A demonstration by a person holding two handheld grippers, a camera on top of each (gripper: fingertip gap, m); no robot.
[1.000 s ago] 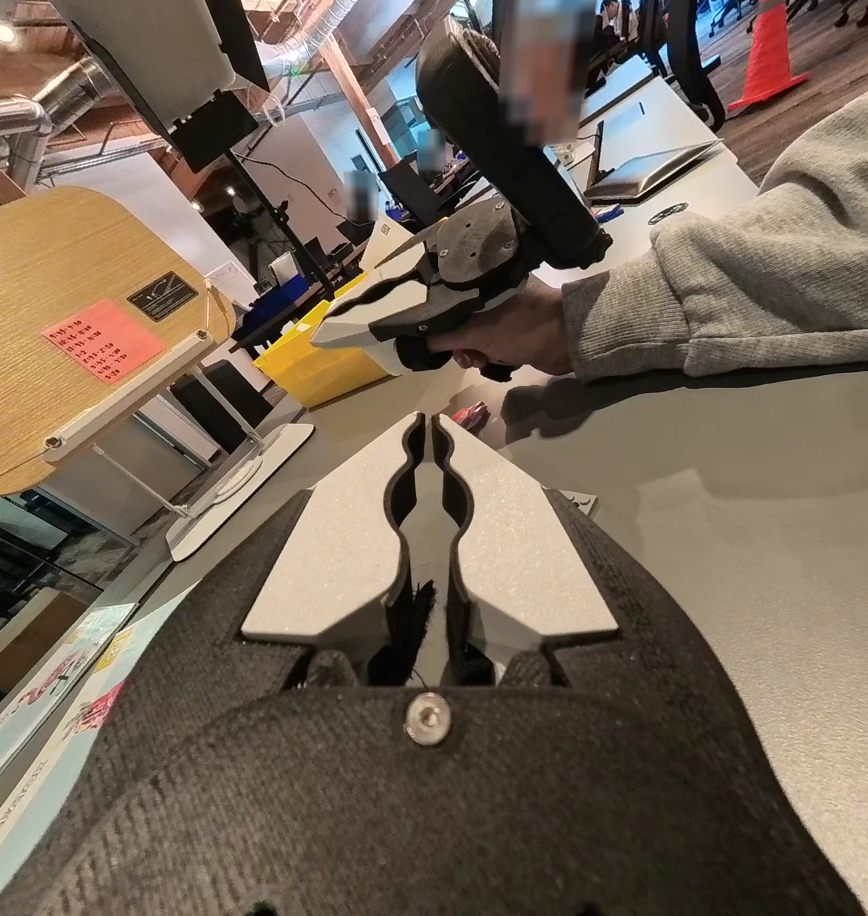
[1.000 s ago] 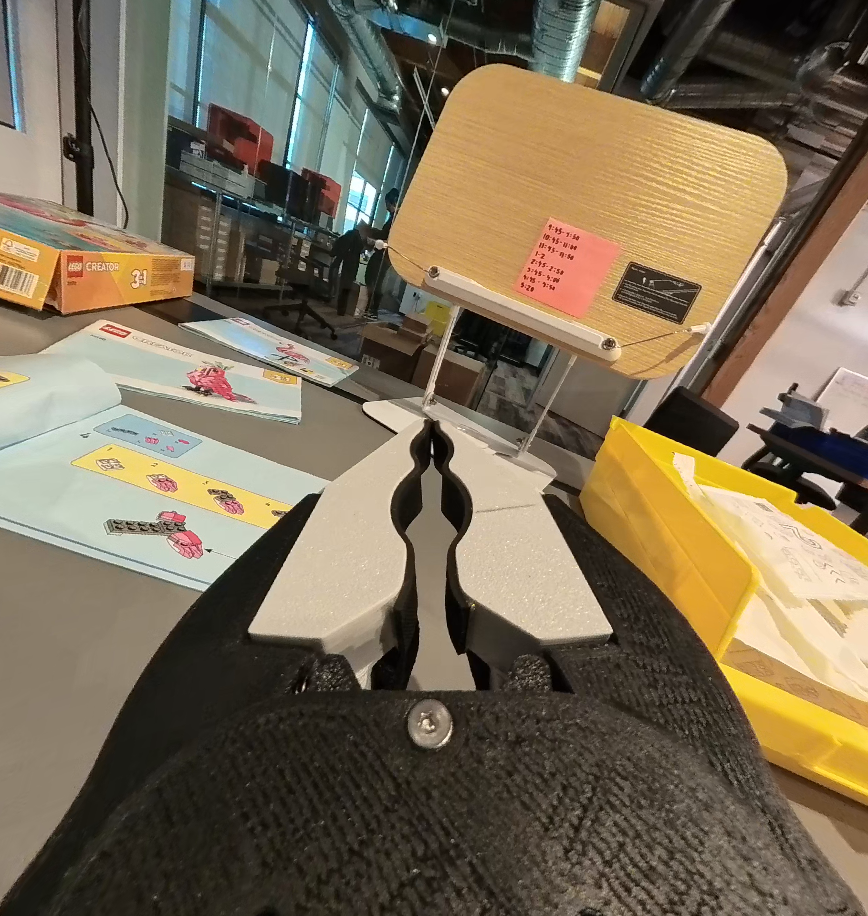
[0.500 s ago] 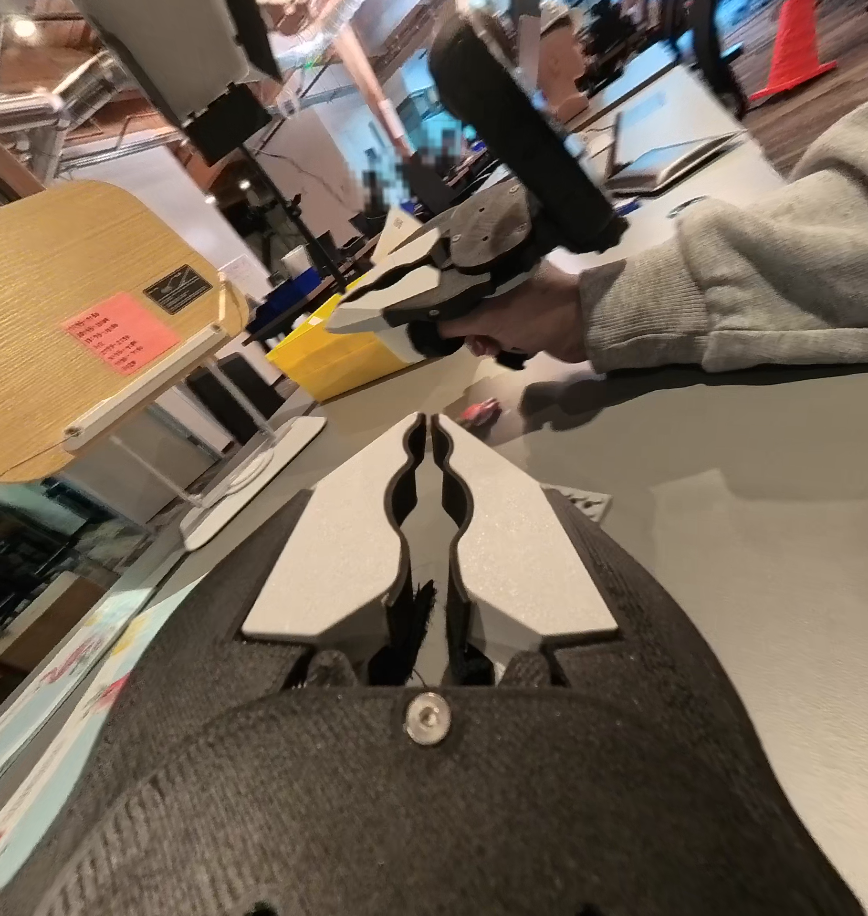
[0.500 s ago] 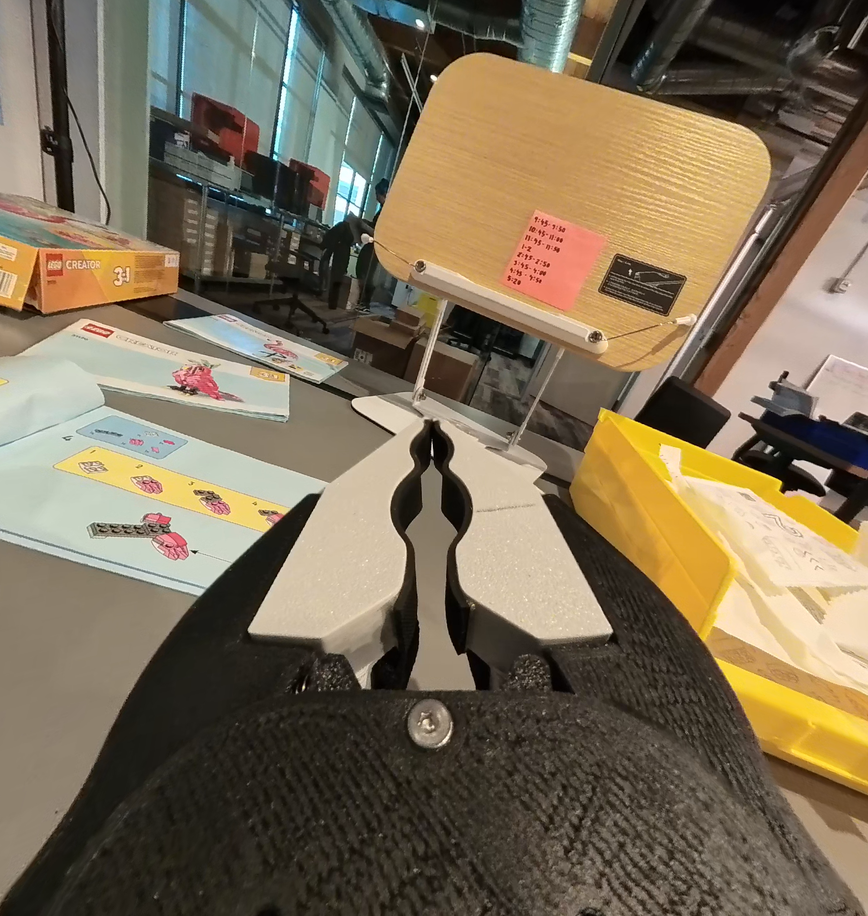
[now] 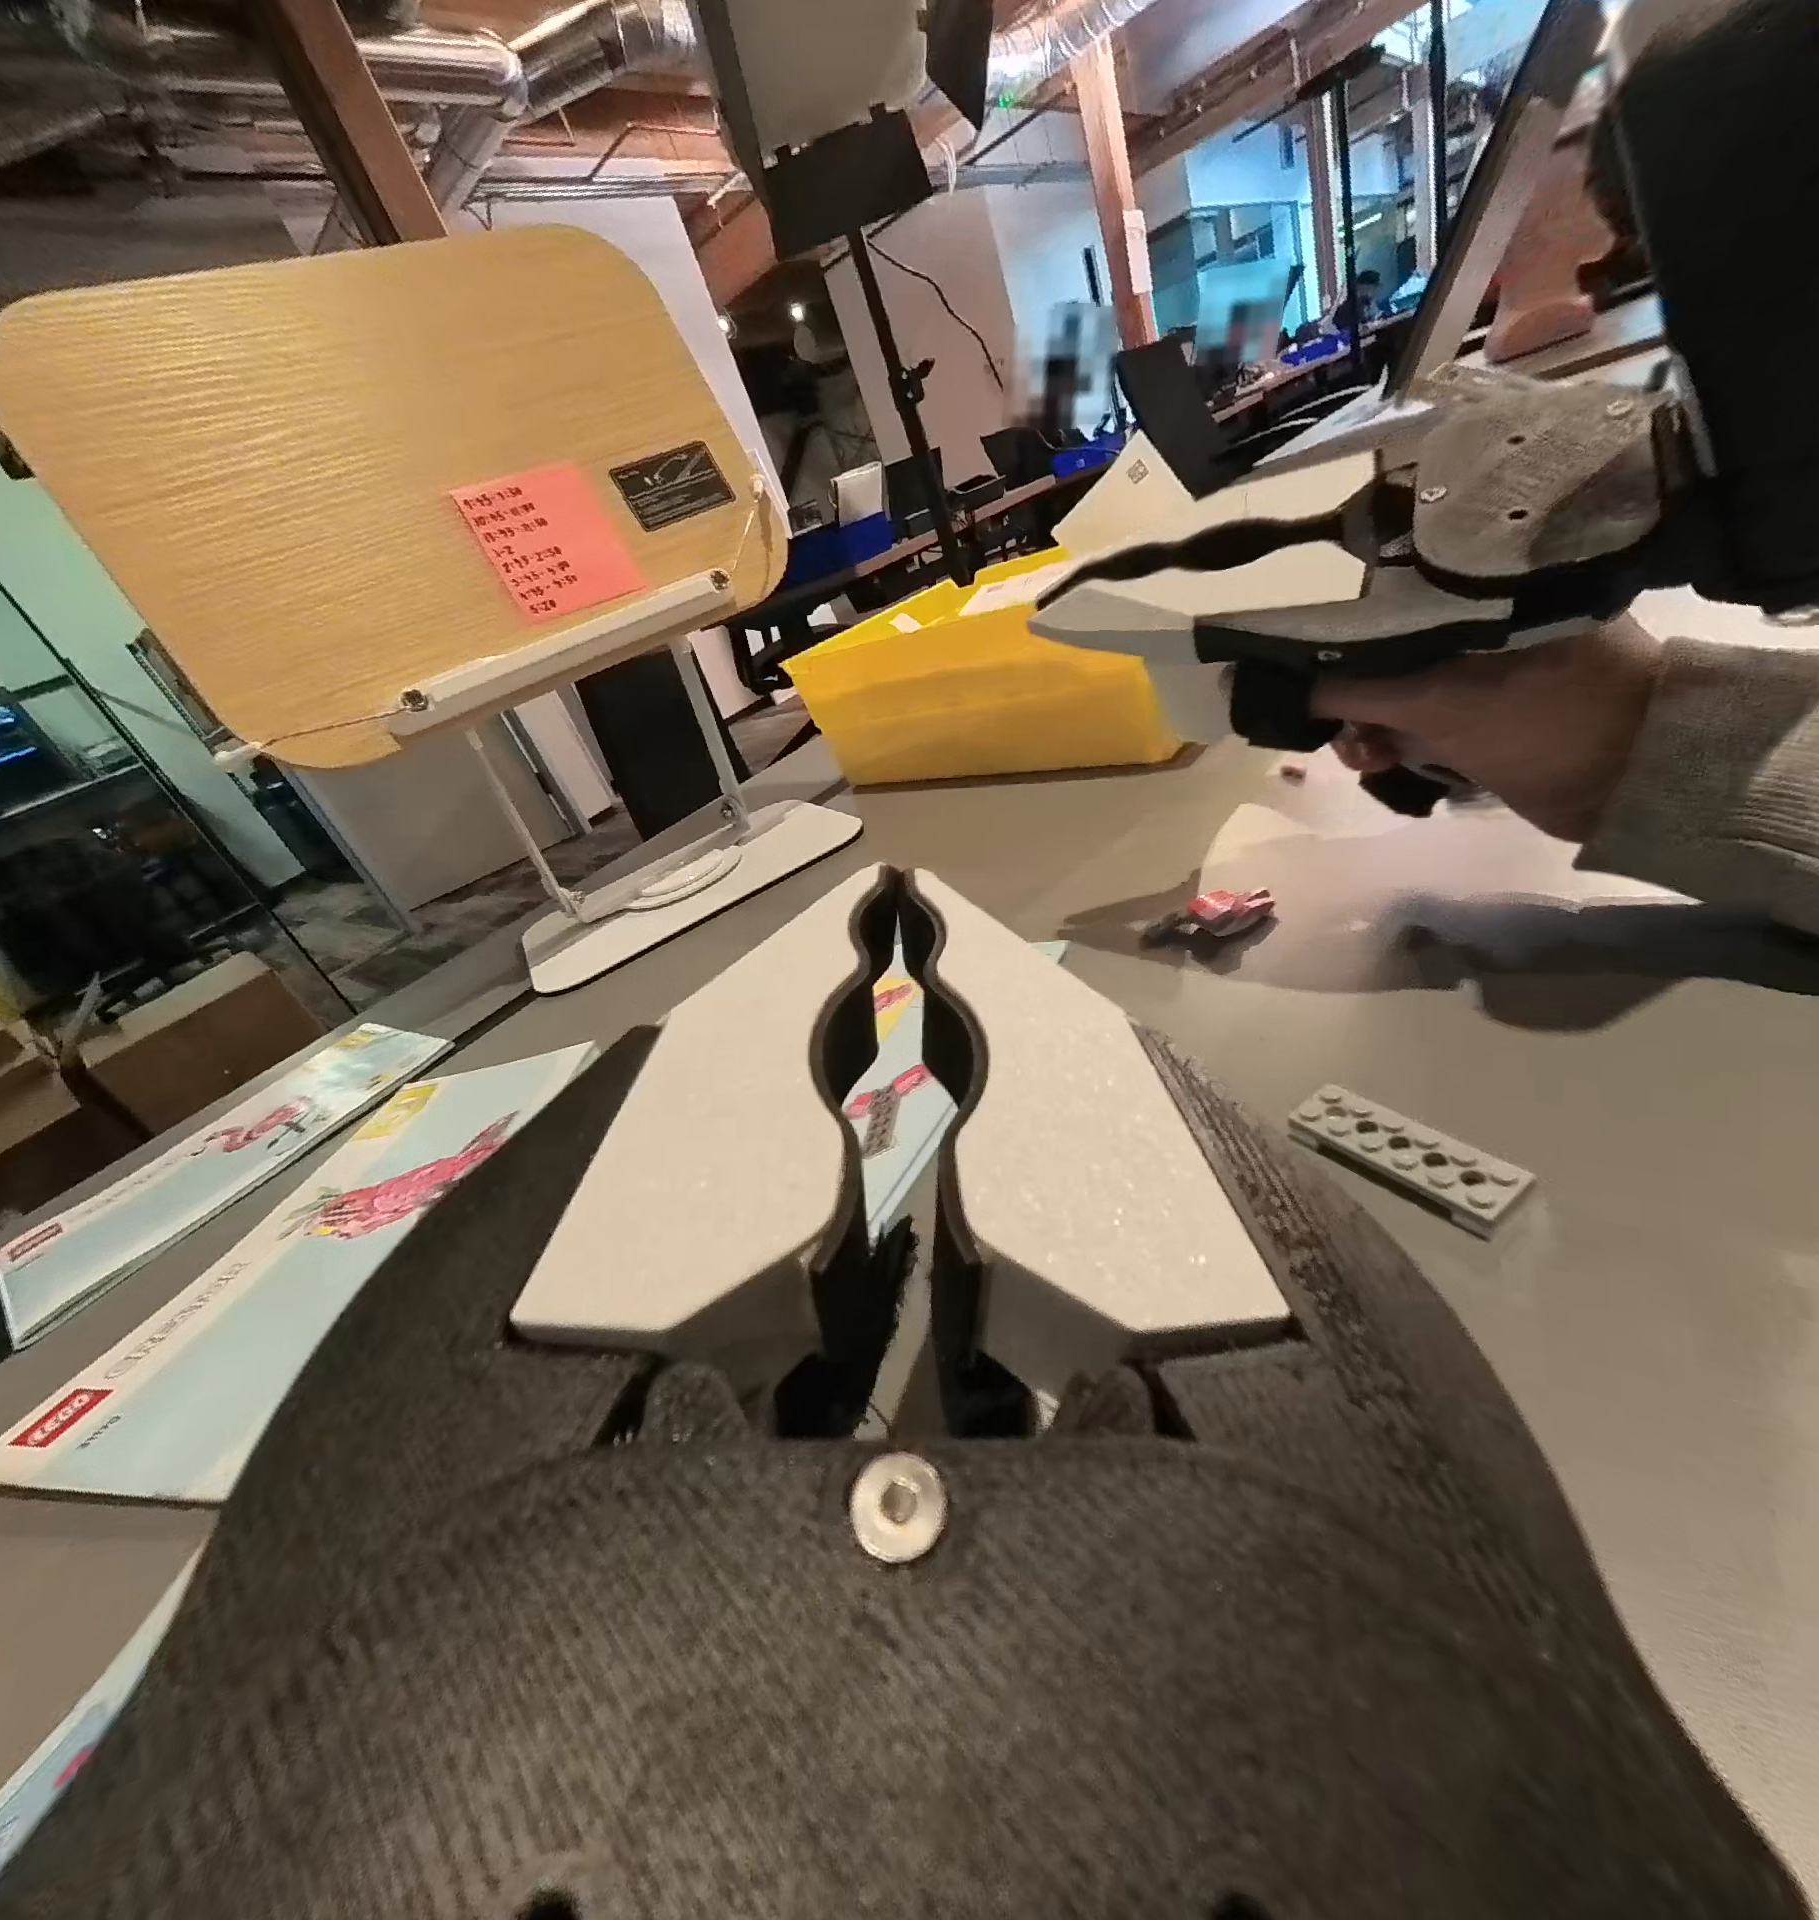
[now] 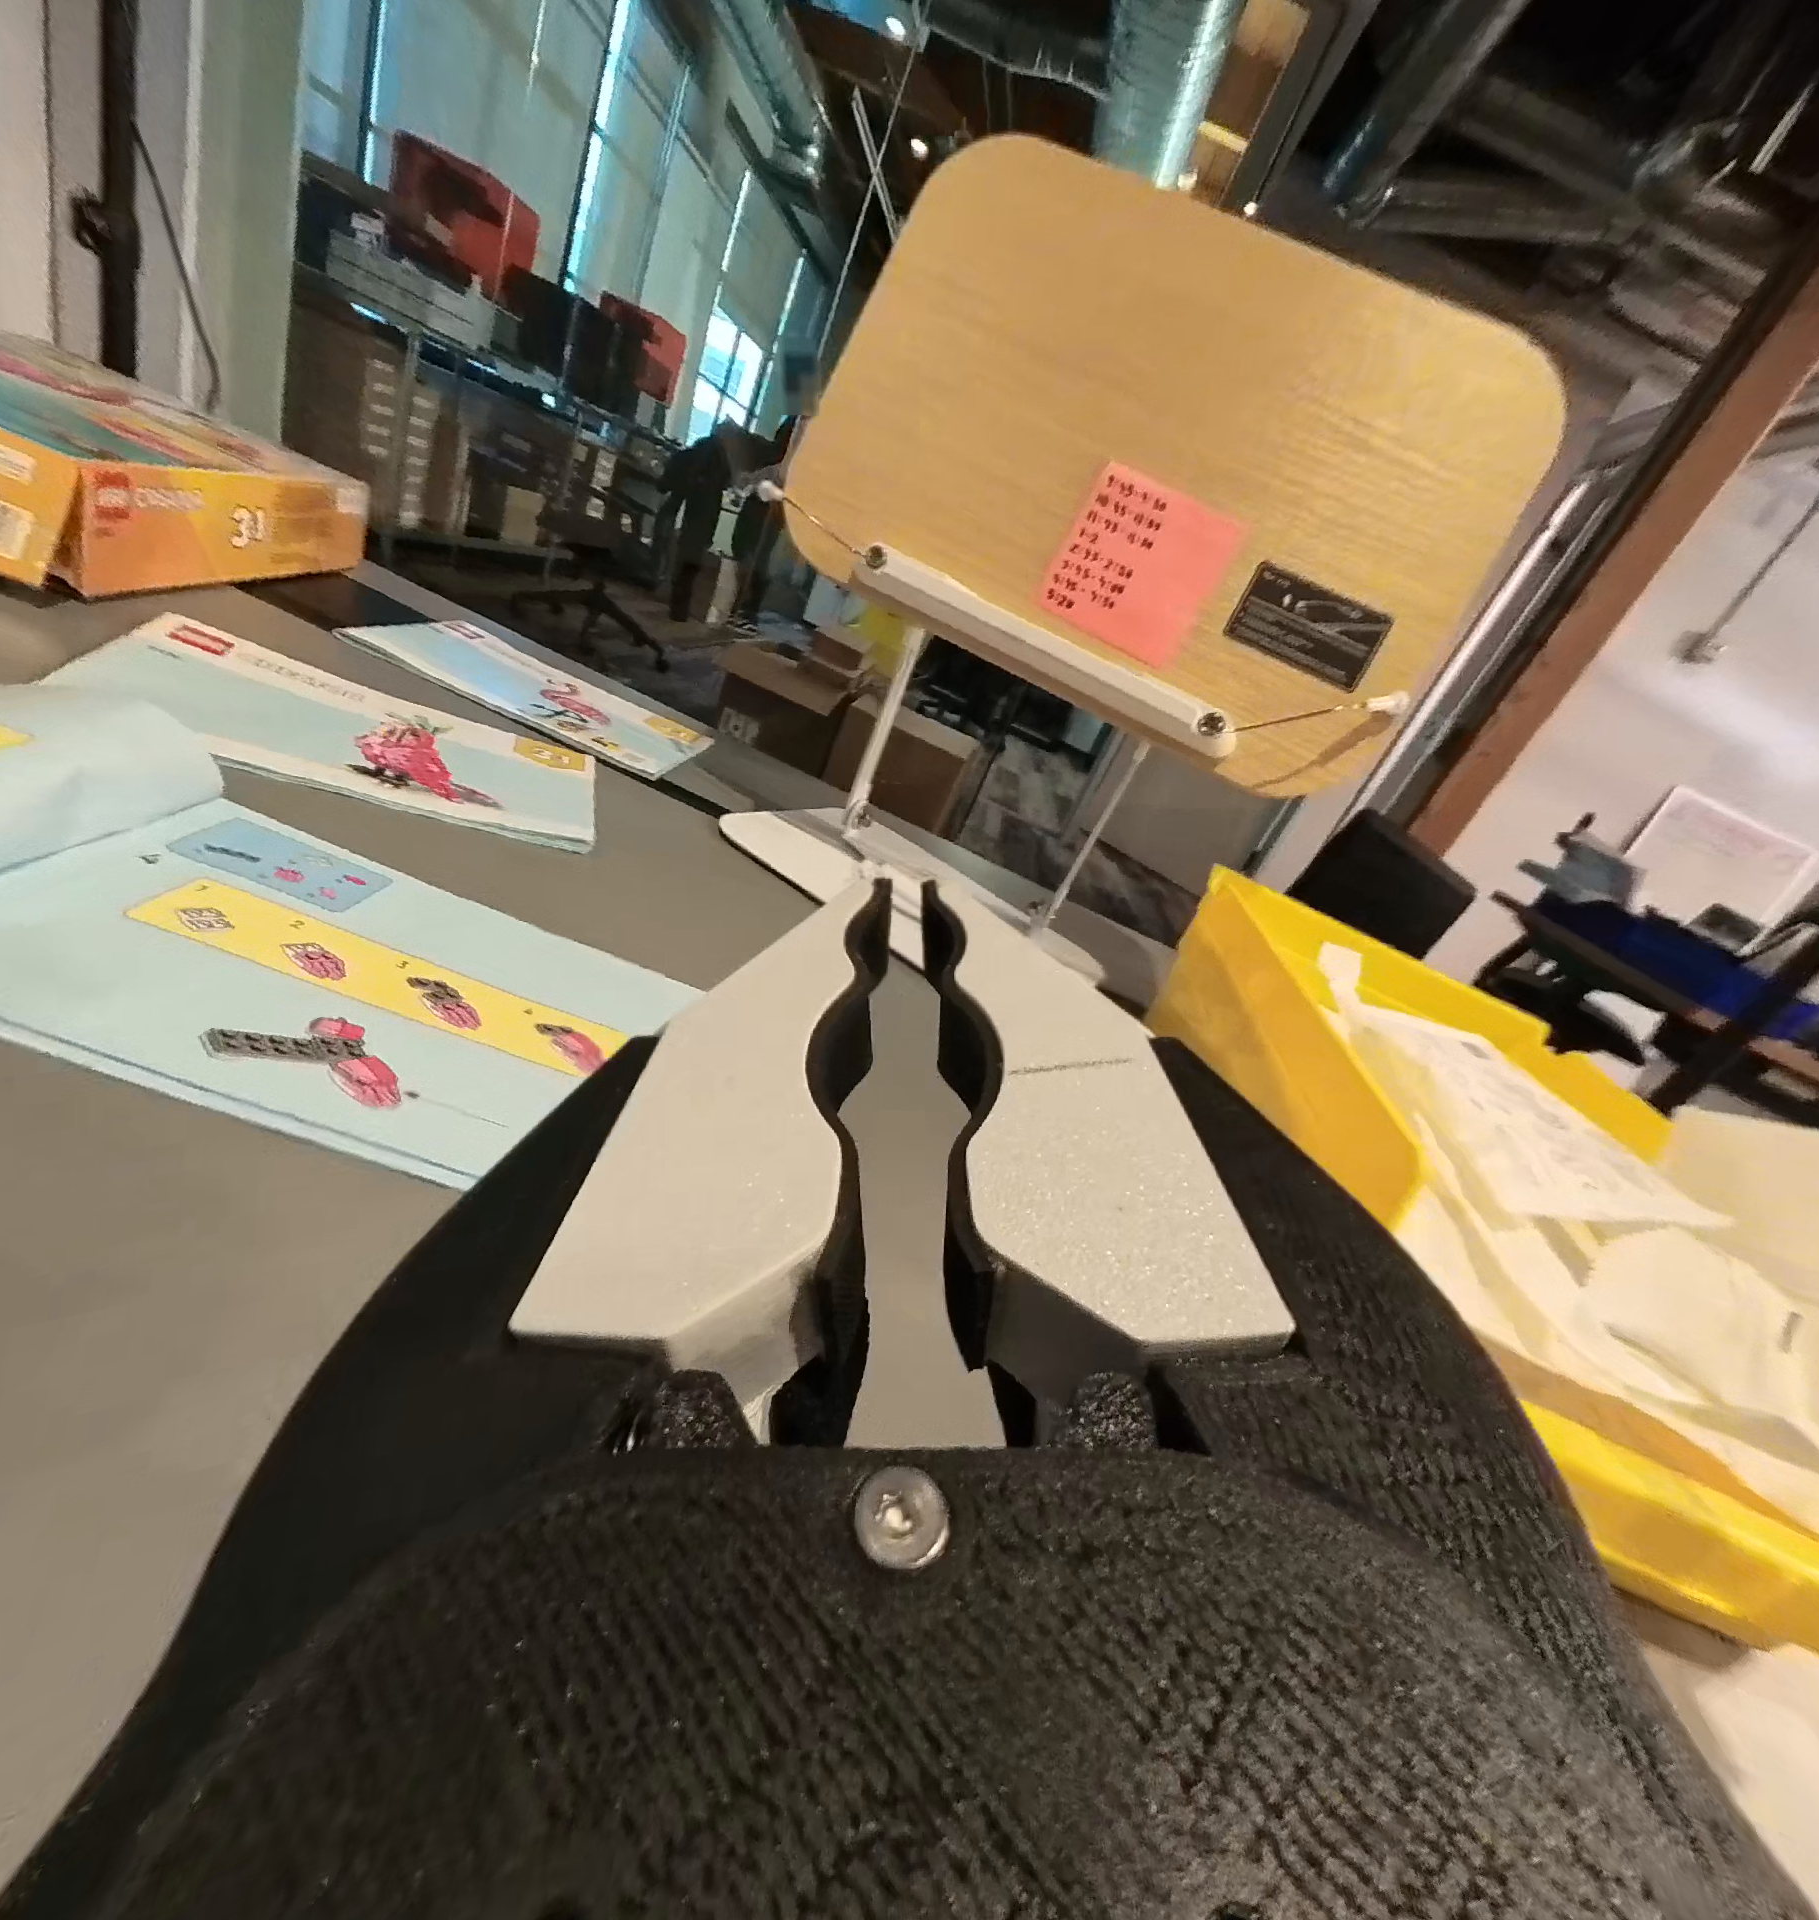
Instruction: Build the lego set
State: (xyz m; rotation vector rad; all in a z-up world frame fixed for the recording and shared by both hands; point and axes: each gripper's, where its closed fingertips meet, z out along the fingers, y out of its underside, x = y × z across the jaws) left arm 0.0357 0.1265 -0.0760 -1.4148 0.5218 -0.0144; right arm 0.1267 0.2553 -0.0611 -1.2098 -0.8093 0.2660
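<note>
My left gripper [image 5: 900, 878] is shut and empty, low over the grey table [image 5: 1663, 1351]. A flat grey lego plate [image 5: 1409, 1158] lies just right of its fingers. A small pink and black lego assembly [image 5: 1211, 912] lies farther ahead, under my right gripper [image 5: 1050, 613], which a hand holds above the table. In the right wrist view my right gripper [image 6: 905, 888] is empty with its jaws a small gap apart, pointing at the foot of the wooden book stand [image 6: 1175, 447]. The open instruction booklet [image 6: 292, 966] lies to its left.
A yellow bin [image 6: 1300, 1039] with white paper bags sits at the right; it also shows in the left wrist view [image 5: 967, 686]. The book stand [image 5: 365, 478] stands at the far table edge. Closed booklets [image 5: 261, 1247] and a lego box [image 6: 157, 499] lie at the left. One gripper's finger ends stand about 15 cm off the other's. To reach the flat grey lego plate [image 5: 1409, 1158] in a straight line is about 12 cm for my left fingers, about 20 cm for my right.
My left gripper has turned left and lifted, so the booklets and grey plate now show. My right gripper's jaws have parted slightly and it has moved nearer the stand.
</note>
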